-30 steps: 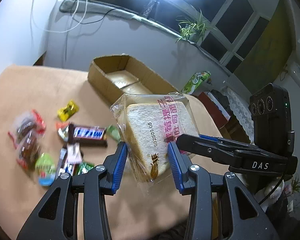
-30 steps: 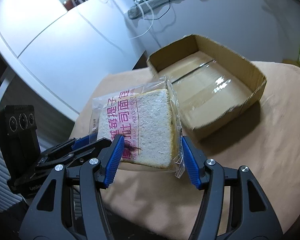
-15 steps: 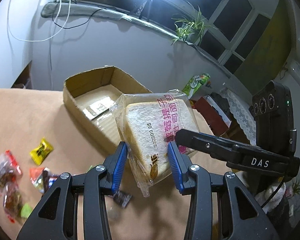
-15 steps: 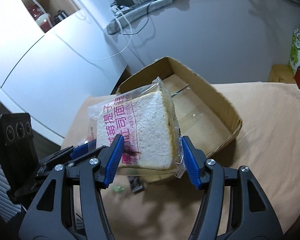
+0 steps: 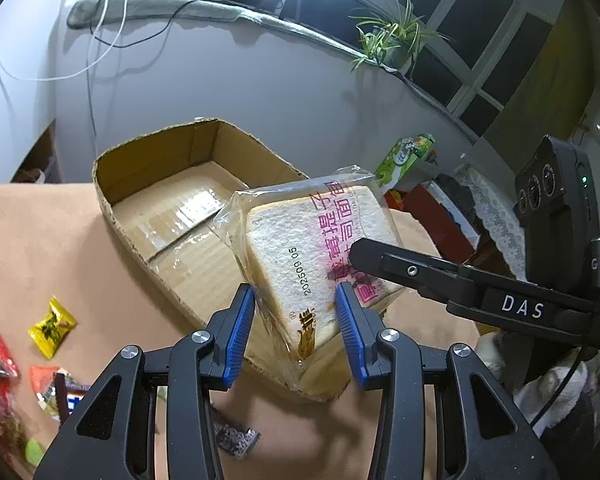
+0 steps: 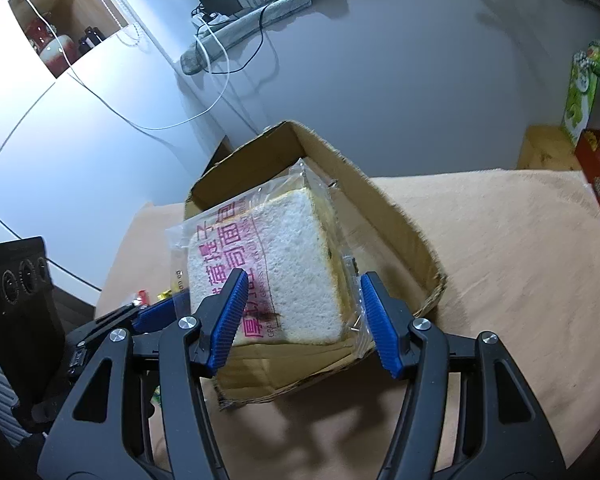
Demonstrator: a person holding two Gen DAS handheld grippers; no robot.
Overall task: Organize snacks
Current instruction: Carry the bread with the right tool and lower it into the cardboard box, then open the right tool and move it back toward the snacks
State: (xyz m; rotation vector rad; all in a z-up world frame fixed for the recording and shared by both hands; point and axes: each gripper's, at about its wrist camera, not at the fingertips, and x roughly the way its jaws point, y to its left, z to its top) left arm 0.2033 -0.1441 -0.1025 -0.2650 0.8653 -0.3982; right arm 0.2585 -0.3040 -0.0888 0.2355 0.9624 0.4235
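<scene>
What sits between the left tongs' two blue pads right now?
The wrapped bread slice: the left tongs clamp its lower corner over the cardboard box, seen in the left wrist view. The right tongs also hold it.

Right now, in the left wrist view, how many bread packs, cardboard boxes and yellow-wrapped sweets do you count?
bread pack: 1
cardboard box: 1
yellow-wrapped sweet: 1
Total: 3

White bread (image 5: 300,256), pink lettering; brown cardboard box (image 5: 156,168)
</scene>
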